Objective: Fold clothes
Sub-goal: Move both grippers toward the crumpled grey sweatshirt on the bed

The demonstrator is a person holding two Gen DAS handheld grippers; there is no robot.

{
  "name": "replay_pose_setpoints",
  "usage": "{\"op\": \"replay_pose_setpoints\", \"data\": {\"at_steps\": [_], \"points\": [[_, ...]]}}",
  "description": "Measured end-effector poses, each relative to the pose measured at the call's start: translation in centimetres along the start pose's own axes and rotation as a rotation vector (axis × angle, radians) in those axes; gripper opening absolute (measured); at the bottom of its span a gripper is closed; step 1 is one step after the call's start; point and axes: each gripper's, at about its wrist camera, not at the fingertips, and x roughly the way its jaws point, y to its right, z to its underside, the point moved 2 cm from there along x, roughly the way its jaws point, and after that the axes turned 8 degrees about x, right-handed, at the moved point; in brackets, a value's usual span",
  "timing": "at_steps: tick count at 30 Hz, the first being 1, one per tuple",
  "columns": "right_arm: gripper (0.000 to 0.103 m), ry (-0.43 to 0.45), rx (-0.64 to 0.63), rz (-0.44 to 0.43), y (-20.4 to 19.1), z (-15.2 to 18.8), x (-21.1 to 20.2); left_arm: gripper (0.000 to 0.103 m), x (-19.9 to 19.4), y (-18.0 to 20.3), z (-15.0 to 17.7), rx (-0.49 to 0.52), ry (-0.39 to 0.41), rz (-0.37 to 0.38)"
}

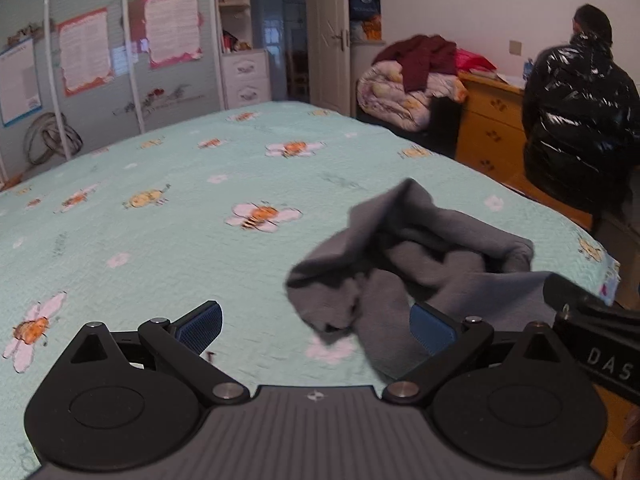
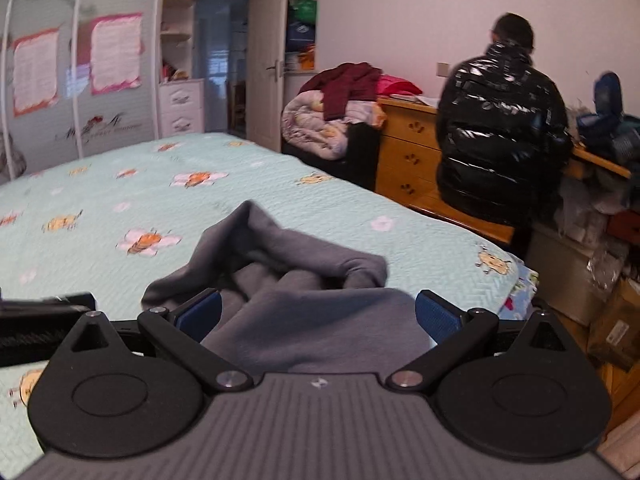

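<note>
A crumpled grey garment (image 1: 404, 264) lies in a heap near the bed's right front corner, on the mint bee-print bedspread (image 1: 168, 216). My left gripper (image 1: 316, 330) is open just short of the heap's near left edge; its right blue pad (image 1: 430, 330) sits against the cloth. In the right wrist view the same grey garment (image 2: 304, 292) fills the space ahead. My right gripper (image 2: 318, 314) hangs open over its near flat part, blue pads on either side. The right gripper's body (image 1: 592, 332) shows at the left view's right edge.
A person in a shiny black jacket (image 2: 500, 136) sits facing away at a wooden dresser (image 2: 408, 156) beside the bed. Bundled quilts and red clothes (image 2: 336, 112) pile near the open door. Wardrobe doors (image 1: 100, 68) stand behind the bed. Bags and boxes (image 2: 608, 280) crowd the right floor.
</note>
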Motion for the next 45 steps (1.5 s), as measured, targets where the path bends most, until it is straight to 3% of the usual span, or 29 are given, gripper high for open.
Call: {"op": "replay_pose_setpoints", "data": {"at_steps": [7,12,18,23,27,45], "points": [[0.102,-0.012,-0.079,-0.069,0.1,0.6,-0.3,0.103,0.7,1.5,0.0,-0.006,-0.009,0.018],[0.102,-0.045,-0.094,-0.156,4.0,-1.1,1.9,0.103,1.2,2.5,-0.1,-0.01,-0.016,0.03],[0.102,0.02,-0.149,-0.138,4.5,-1.8,4.2,0.103,1.7,3.7,-0.1,-0.008,-0.022,0.042],[0.102,0.031,-0.067,-0.094,4.1,-0.3,2.0,0.103,1.7,3.7,0.2,-0.009,-0.031,0.045],[0.102,0.015,0.019,-0.019,3.8,-0.9,2.3,0.103,1.8,3.5,0.3,-0.008,-0.034,0.044],[0.102,-0.01,0.03,-0.009,3.8,-0.9,2.0,0.103,2.6,3.0,0.9,-0.022,-0.053,0.035]]}}
